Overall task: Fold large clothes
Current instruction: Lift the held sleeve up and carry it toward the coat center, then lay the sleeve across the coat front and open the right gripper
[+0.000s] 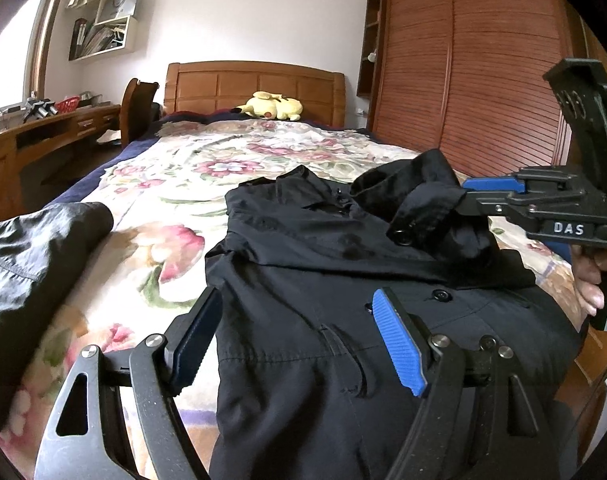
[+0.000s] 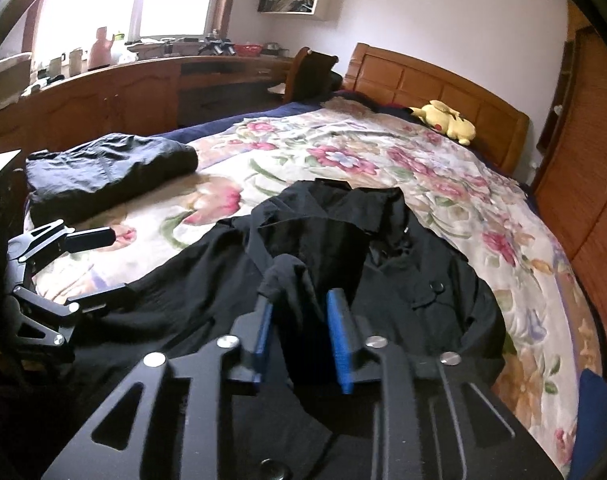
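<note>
A large black coat [image 1: 323,280] lies spread on the flowered bedspread [image 1: 175,168]; it also shows in the right wrist view [image 2: 343,248]. My right gripper [image 2: 301,312] is shut on the coat's sleeve cuff [image 2: 287,276] and holds it lifted over the coat's chest; in the left wrist view the gripper [image 1: 469,196] comes in from the right with the cuff [image 1: 419,208] in it. My left gripper [image 1: 299,336] is open and empty, low over the coat's left edge; it also shows in the right wrist view [image 2: 99,264].
A folded dark garment [image 2: 107,168] lies at the bed's left side. A yellow plush toy [image 1: 271,106] sits by the wooden headboard [image 1: 255,88]. A wardrobe [image 1: 483,80] stands right of the bed, a desk [image 2: 143,84] and chair [image 2: 311,72] on the left.
</note>
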Tool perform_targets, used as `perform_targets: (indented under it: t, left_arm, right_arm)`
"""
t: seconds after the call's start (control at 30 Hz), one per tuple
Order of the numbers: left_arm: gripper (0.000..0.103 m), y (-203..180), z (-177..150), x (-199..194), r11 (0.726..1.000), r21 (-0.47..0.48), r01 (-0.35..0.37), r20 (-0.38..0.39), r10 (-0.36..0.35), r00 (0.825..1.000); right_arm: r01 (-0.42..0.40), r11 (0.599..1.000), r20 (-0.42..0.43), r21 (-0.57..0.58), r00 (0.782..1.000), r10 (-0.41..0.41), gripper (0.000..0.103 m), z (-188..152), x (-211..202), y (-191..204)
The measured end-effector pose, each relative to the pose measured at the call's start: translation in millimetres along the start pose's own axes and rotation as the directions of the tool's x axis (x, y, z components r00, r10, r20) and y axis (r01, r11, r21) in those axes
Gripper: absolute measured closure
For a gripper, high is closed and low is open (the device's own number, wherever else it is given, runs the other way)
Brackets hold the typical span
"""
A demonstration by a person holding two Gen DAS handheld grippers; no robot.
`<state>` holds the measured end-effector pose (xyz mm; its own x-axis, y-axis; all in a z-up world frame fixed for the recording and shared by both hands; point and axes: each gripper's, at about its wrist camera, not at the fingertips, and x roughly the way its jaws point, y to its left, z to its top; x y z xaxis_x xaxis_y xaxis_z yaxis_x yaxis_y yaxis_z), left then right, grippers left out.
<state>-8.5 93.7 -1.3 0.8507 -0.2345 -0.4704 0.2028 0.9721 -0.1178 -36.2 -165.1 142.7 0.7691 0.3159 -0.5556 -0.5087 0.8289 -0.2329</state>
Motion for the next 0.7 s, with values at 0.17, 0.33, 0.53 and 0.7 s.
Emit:
perform_targets:
  t: [0.17,0.33,0.53,0.7]
  left_arm:
    - [0.025,-4,2,8,1.000,0.004,0.010,-0.006,-0.010,1.000]
    - [0.025,-14,2,16,1.000,0.020,0.016,-0.017,-0.015,1.000]
    - [0.025,-26,1,25,0.999,0.043,0.019,-0.034,-0.018,0.999]
    - [0.025,-35,5,30,0.998,0.054,0.029,-0.035,-0.028,0.999]
  right_arm:
    - [-0.009,1.000,0.009,-0.001,1.000,0.009,0.054,-9,-3,-2]
    - [-0.041,0.998,-0.064,0.049,0.997,0.044,0.037,-27,0,-5]
    - [-0.045,0.996,-0.120,0.072,0.991,0.054,0.035,-53,2,-11]
    - [0.028,0.995,-0.113,0.097,0.993,-0.017,0.035,-68,-1,-24]
